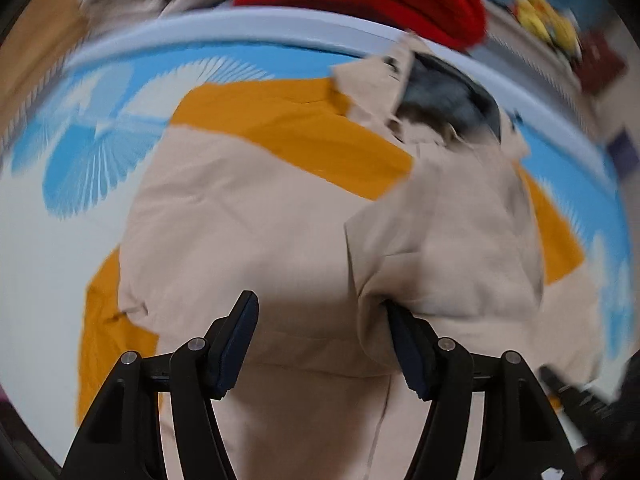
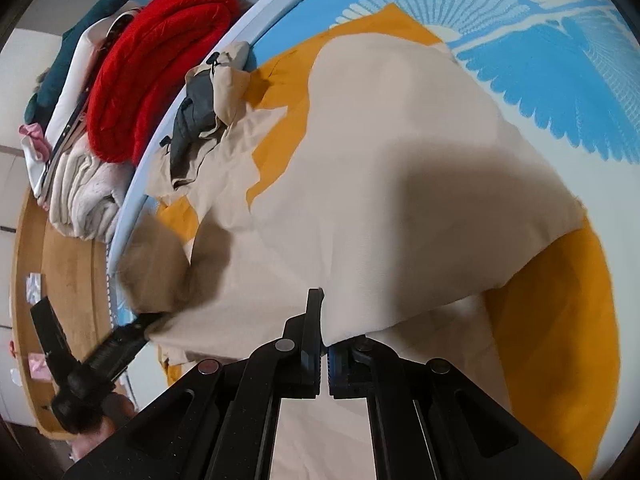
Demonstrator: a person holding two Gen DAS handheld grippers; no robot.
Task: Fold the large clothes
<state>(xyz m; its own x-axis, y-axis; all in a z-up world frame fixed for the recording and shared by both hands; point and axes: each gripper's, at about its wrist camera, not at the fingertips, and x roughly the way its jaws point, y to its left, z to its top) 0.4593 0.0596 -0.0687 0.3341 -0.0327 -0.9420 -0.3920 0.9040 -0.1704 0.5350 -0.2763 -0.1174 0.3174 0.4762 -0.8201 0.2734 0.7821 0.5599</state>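
The left gripper stands wide over the beige-and-mustard jacket, which lies spread on the blue patterned mat, with one fold of cloth draped against its right finger. The right gripper is pinched narrow on the jacket's near beige edge, lifting it. The folding looks barely begun: one side seems turned over, the hood at the far end lies loose, and the rest remains.
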